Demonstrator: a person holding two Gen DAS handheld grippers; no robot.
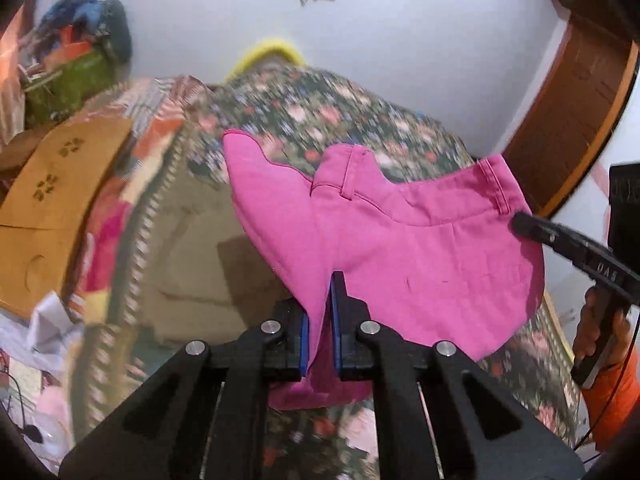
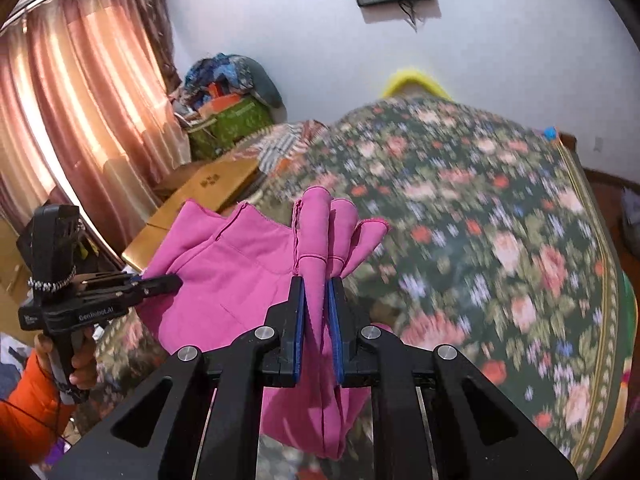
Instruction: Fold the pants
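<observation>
Pink pants (image 1: 400,240) are up off the bed (image 1: 360,120), held between both grippers. Fabric is a plain matte woven cotton-type cloth, magenta, with stitched seams, a waistband and a belt loop visible in the left wrist view.

Left gripper (image 1: 322,320): black plastic fingers with blue pads (image 1: 335,320), jaws narrow, clamped on an edge of the pants — cloth runs down through the gap and hangs in a rounded lobe below. In the right wrist view the same gripper (image 2: 172,280) comes in from the left edge, its tip buried in the fabric, a hand (image 2: 80,356) in an orange sleeve on the grip.

Right gripper (image 2: 318,312): same build, jaws narrow, pinching a bunched section. Above the pads the cloth fans into several finger-like folds with overlocked edges; below, it drapes in long vertical pleats. In the left wrist view its tip (image 1: 524,226) bites the waistband end at the right.

Between the two grips the pants (image 2: 240,272) span as a slack, curved sheet above the near part of the bed.

Bed cover is dark green with pink and red flowers, motion-blurred, with a patterned border band along its edges. Flat brown cardboard (image 1: 52,200) with printed marks lies off the bed's left edge. A pile of clothes on a green box (image 2: 232,120) sits at the far left corner against the white wall — pink pleated curtain (image 2: 80,120) beside it. Something yellow (image 2: 416,80) shows past the bed's far edge.
</observation>
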